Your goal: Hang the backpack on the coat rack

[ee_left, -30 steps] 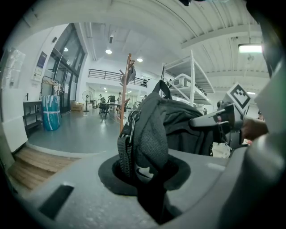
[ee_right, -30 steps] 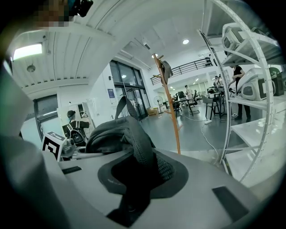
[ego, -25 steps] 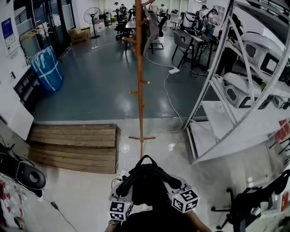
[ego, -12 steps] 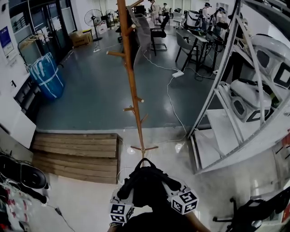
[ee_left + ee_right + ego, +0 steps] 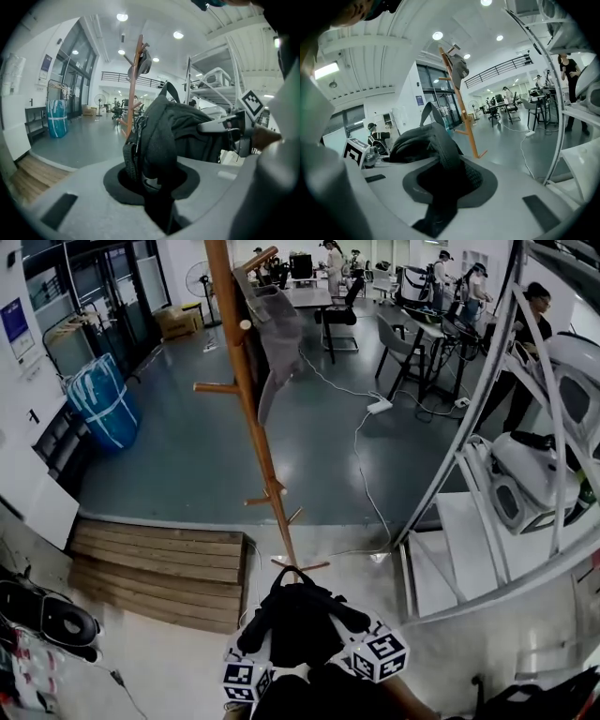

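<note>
A black backpack [image 5: 300, 620] hangs between my two grippers, low in the head view. My left gripper [image 5: 255, 657] is shut on its left side and my right gripper [image 5: 364, 643] on its right side; the fabric hides the fingertips. In the left gripper view the backpack [image 5: 171, 131] fills the jaws of the left gripper [image 5: 157, 176]. In the right gripper view the backpack's padded strap [image 5: 440, 150] runs into the right gripper [image 5: 440, 187]. The wooden coat rack [image 5: 251, 418] stands just ahead, its foot beyond the backpack. A grey garment [image 5: 277, 329] hangs on the rack's upper pegs.
A wooden pallet step [image 5: 159, 563] lies to the left of the rack. White metal shelving [image 5: 469, 437] with white casings stands at the right. A white cable [image 5: 361, 465] runs across the floor to a power strip [image 5: 380, 407]. A blue wrapped bundle [image 5: 98, 399] stands at the left. People work at desks behind.
Both grippers have carried the backpack forward. The coat rack now looks nearer and larger, with its pole shifted to the left in the head view. The grip on the backpack is unchanged.
</note>
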Tool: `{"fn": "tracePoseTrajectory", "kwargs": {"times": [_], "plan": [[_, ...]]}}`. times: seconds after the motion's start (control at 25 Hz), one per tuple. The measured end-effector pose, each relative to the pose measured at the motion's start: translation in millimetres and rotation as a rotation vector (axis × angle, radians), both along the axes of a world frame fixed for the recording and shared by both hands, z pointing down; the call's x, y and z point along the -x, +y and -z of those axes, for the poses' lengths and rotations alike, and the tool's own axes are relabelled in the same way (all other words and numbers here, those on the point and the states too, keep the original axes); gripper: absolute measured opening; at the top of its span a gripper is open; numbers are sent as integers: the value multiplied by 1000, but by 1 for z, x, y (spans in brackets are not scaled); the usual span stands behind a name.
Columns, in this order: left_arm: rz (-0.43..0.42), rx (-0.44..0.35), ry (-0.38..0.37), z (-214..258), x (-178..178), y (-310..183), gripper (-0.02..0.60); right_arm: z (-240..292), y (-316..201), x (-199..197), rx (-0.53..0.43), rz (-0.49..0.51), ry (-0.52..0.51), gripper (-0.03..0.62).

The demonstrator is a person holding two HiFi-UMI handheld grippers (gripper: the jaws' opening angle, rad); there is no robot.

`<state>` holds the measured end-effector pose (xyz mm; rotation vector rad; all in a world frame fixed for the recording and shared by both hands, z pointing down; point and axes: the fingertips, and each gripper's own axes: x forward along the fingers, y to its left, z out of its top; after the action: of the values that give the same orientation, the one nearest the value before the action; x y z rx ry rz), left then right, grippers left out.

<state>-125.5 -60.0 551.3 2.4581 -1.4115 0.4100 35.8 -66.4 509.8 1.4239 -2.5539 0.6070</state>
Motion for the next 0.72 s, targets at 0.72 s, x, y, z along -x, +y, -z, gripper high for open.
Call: {"fn": "tracePoseTrajectory", "kwargs": {"times": [0.72], "plan": [[78,-18,22,33,-30,-97,91,32,-117,-25,-59,84,-8,71]]}}
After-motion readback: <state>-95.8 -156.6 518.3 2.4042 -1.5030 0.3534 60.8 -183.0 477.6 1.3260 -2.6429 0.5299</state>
